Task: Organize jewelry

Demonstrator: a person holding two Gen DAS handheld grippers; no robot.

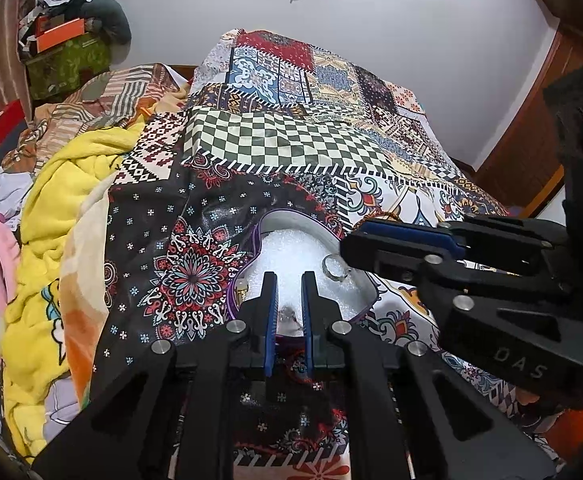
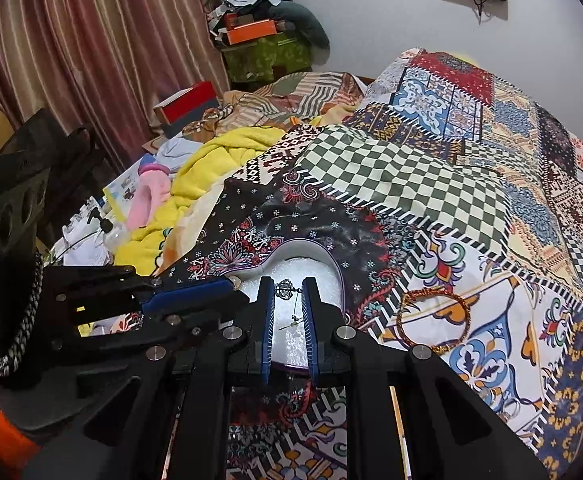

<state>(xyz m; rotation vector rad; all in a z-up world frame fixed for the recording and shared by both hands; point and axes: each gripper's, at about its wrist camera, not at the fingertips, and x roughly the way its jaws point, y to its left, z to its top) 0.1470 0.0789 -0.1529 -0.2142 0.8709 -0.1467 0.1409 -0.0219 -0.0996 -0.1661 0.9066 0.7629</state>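
Patchwork bedspread (image 2: 411,184) covered the bed, and on it sat a heart-shaped jewelry box (image 2: 311,250) with a purple rim and a white foam lining. Both grippers reached over the box from the near side.

In the right wrist view the right gripper (image 2: 287,284) had its blue-padded fingers (image 2: 266,320) a narrow gap apart, and a small silver crown earring (image 2: 284,290) sat between the tips. A thin pin hung below it over the white foam, but whether the pads actually pinched the earring could not be told. The left gripper (image 2: 227,286) came in from the left of that view, its tip at the box's left rim.

In the left wrist view the left gripper (image 1: 289,280) also had its fingers (image 1: 269,312) slightly apart, with nothing seen between them, poised over the near part of the foam. A silver ring (image 1: 333,267) lay on the foam just right of those fingertips, and a small gold piece (image 1: 242,288) sat at the box's left edge, too blurred to identify. The right gripper (image 1: 355,240) crossed in from the right, over the box's right rim.

A gold bangle (image 2: 433,320) lay on the bedspread to the right of the box, apart from it. A yellow blanket (image 1: 47,216) was heaped along the left side of the bed.
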